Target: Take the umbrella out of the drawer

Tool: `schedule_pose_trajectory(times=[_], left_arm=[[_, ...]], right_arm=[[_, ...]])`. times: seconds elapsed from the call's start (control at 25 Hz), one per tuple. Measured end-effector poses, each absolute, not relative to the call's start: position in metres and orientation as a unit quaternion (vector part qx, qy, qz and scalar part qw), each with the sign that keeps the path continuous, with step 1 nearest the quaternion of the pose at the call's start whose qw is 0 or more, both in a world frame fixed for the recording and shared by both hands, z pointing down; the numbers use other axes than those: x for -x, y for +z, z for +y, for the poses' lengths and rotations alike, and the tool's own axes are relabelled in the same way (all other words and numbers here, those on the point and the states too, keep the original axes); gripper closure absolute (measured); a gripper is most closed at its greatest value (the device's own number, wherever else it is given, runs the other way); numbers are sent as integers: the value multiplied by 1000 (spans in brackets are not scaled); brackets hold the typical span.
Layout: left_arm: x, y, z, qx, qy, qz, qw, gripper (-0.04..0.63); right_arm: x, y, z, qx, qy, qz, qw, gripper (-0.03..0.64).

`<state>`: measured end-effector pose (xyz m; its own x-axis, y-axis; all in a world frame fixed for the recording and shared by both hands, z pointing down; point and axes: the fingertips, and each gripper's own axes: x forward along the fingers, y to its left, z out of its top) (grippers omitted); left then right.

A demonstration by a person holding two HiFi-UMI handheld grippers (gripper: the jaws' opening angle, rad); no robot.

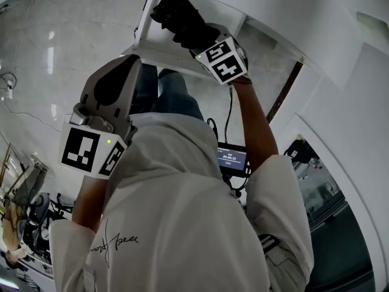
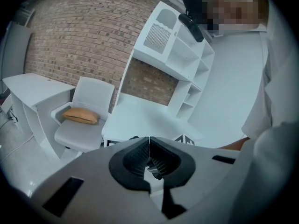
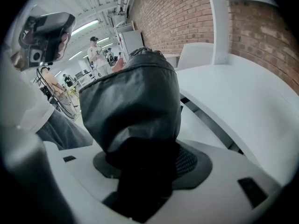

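- A white desk (image 3: 243,97) runs along a brick wall (image 2: 79,36). In the left gripper view a white shelf unit (image 2: 180,55) rises from its far side.
- Beside the desk stands a white armchair (image 2: 96,94).
- The umbrella (image 3: 135,101), folded inside a black fabric sleeve, is up in the air above the desk top. It touches nothing but the jaws, and the frames do not show a drawer clearly.
- The right gripper (image 3: 149,164) is clamped on one end of the umbrella. The rest of the sleeve sticks straight out ahead of the jaws and fills the middle of the right gripper view.
- The left gripper (image 2: 149,148) hangs well apart from the umbrella, near the person's chest, with its jaws pressed together on nothing.
- An orange cushion (image 2: 81,115) lies on the armchair seat.
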<state>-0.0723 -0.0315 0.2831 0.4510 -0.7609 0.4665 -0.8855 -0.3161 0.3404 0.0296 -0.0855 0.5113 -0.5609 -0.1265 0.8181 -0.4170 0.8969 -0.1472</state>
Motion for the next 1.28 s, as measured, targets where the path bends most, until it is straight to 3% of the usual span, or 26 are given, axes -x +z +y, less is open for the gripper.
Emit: schedule_pose_trajectory(times=[1.28], left_arm=[[85,267,-31,-809,69,-519,267,578]], right_arm=[[-25,460,-68,-191,168,-884,392,368]])
